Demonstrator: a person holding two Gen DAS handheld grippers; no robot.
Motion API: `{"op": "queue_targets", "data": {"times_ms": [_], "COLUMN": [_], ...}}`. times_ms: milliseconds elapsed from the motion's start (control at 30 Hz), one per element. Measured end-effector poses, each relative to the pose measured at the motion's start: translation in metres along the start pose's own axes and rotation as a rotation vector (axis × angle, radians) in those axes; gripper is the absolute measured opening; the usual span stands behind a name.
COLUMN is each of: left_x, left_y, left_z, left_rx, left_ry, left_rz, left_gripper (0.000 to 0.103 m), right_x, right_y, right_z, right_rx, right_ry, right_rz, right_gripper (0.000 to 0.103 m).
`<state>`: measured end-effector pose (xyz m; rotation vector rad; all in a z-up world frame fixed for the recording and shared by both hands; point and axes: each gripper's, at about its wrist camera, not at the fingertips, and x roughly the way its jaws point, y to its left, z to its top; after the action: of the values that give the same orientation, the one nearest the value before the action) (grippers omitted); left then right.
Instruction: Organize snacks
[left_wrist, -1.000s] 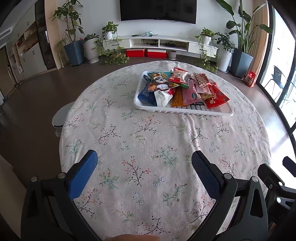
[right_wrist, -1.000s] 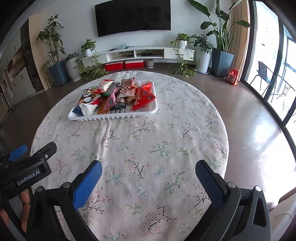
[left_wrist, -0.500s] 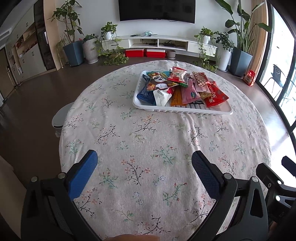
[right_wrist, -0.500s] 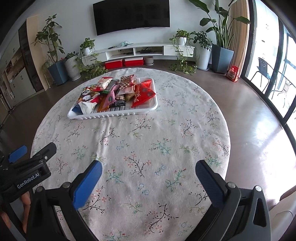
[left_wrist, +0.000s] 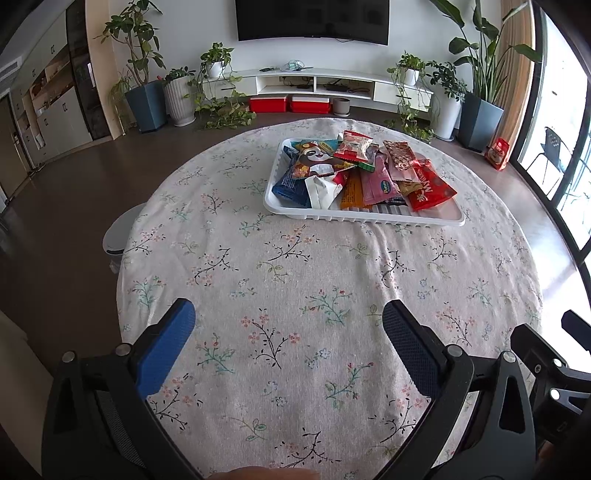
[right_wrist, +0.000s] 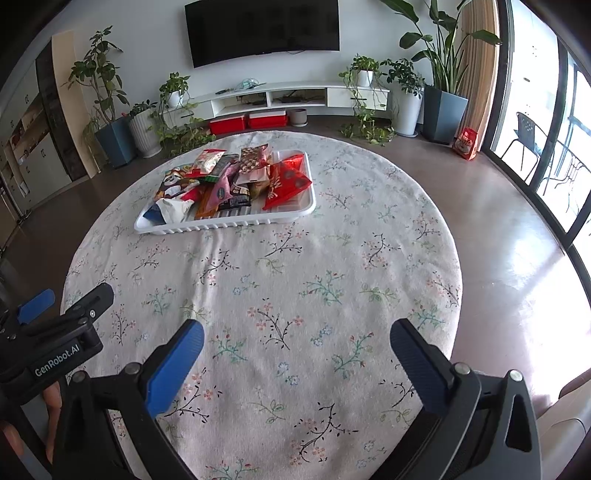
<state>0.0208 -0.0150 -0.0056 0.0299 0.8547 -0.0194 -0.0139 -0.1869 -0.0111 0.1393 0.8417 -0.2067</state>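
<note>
Desk (left_wrist: 332, 295): round, covered by a pale floral cloth (right_wrist: 280, 280).

Tray (left_wrist: 369, 220): white, ribbed, rectangular; on the far half of the desk, left of centre in the right wrist view (right_wrist: 229, 223).

Snacks (left_wrist: 354, 170), heaped in the tray, overlapping:
- sloth-print bag (left_wrist: 317, 160), far left part of the heap, lying over a blue pack (left_wrist: 291, 184);
- white pack (left_wrist: 321, 190), near left, touching the blue pack;
- orange pack (left_wrist: 351, 192) and pink pack (left_wrist: 378, 182), side by side at the middle;
- red-and-white bag (left_wrist: 356, 146) on top at the far edge;
- patterned brown-red pack (left_wrist: 400, 155), right of it;
- red bag (left_wrist: 430, 188), at the right end of the heap, one corner at the tray's rim; also seen from the right wrist (right_wrist: 286, 181).

Left gripper (left_wrist: 288, 325): low over the near edge of the desk, fingers (left_wrist: 166, 350) spread wide apart, nothing between them, only cloth below. Well apart from the tray.

Right gripper (right_wrist: 295, 343): same posture, fingers (right_wrist: 173, 365) spread wide, holding nothing, over the near part of the desk. The left gripper shows at the left edge of its view (right_wrist: 55, 332); the right gripper's body shows at the right edge of the left wrist view (left_wrist: 546, 365).

Surroundings: wall TV (left_wrist: 312, 18); white low cabinet (left_wrist: 332, 83) with two red boxes (left_wrist: 288, 104) beneath; potted plants (left_wrist: 144, 85) on both sides; white bin (left_wrist: 118, 236) on the floor by the desk's left edge; red bag on the floor (right_wrist: 466, 143) near the windows (right_wrist: 554, 110).
</note>
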Motion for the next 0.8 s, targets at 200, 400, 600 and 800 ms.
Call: {"op": "queue_targets", "data": {"times_ms": [200, 400, 600, 800], "left_x": [0.0007, 0.0012, 0.0017, 0.0028], "left_y": [-0.0002, -0.0005, -0.0004, -0.0004], "left_z": [-0.0007, -0.001, -0.0013, -0.0018], "left_rx": [0.001, 0.001, 0.003, 0.004], "left_ry": [0.0, 0.002, 0.001, 0.003], "left_rz": [-0.001, -0.001, -0.002, -0.003], "left_gripper": [0.103, 0.103, 0.103, 0.103], "right_x": [0.0001, -0.0004, -0.0008, -0.0011], "right_y": [-0.0001, -0.0001, -0.0006, -0.0006], "right_z": [0.0002, 0.0001, 0.0005, 0.0009], "right_rx": [-0.001, -0.001, 0.001, -0.001], "right_ry": [0.004, 0.002, 0.003, 0.005], "right_rz": [-0.001, -0.001, -0.001, 0.001], "right_gripper": [0.103, 0.103, 0.103, 0.103]}}
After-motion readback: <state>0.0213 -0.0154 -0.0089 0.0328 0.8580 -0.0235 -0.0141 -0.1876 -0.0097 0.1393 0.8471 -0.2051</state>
